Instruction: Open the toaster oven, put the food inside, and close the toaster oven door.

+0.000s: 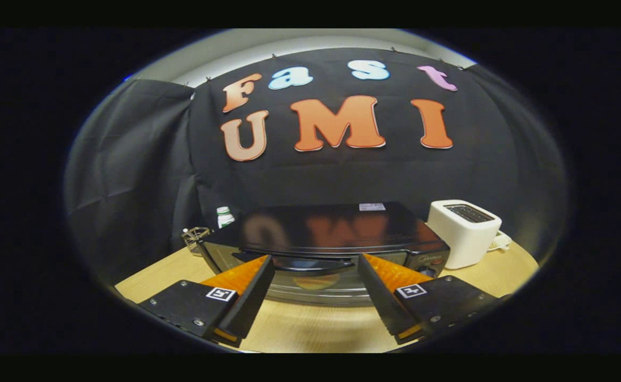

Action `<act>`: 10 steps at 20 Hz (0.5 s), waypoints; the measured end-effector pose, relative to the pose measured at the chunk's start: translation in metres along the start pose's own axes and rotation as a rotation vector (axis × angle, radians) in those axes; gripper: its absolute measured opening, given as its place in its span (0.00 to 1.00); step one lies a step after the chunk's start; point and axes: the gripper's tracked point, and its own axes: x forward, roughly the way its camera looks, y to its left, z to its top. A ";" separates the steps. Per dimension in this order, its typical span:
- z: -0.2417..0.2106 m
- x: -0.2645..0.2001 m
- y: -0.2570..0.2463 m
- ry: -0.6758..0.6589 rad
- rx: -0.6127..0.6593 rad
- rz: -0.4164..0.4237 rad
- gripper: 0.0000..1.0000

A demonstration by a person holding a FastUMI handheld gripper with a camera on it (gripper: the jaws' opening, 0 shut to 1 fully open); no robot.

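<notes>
A black toaster oven point(337, 228) stands on the wooden table just ahead of my fingers, its glossy top facing me. Its glass door point(316, 284) is closed, and something pale orange shows dimly behind the glass. The door's dark handle bar point(313, 264) runs across the top of the door, right between my fingertips. My gripper point(316, 259) is open, one finger on each side of the handle's span, holding nothing. Control knobs point(430, 267) sit on the oven's right front.
A white pop-up toaster point(464, 231) stands to the right of the oven. Behind the oven's left corner are a small white bottle with a green label point(224, 216) and a wire rack point(195, 236). The light wooden table point(310, 326) spreads beneath my fingers.
</notes>
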 end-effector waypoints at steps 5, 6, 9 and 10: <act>0.015 -0.024 0.007 -0.063 -0.073 -0.010 0.94; 0.025 -0.036 0.009 -0.093 -0.076 -0.009 0.94; 0.052 -0.077 0.020 -0.181 -0.078 0.022 0.94; 0.065 -0.094 0.023 -0.223 -0.089 0.032 0.94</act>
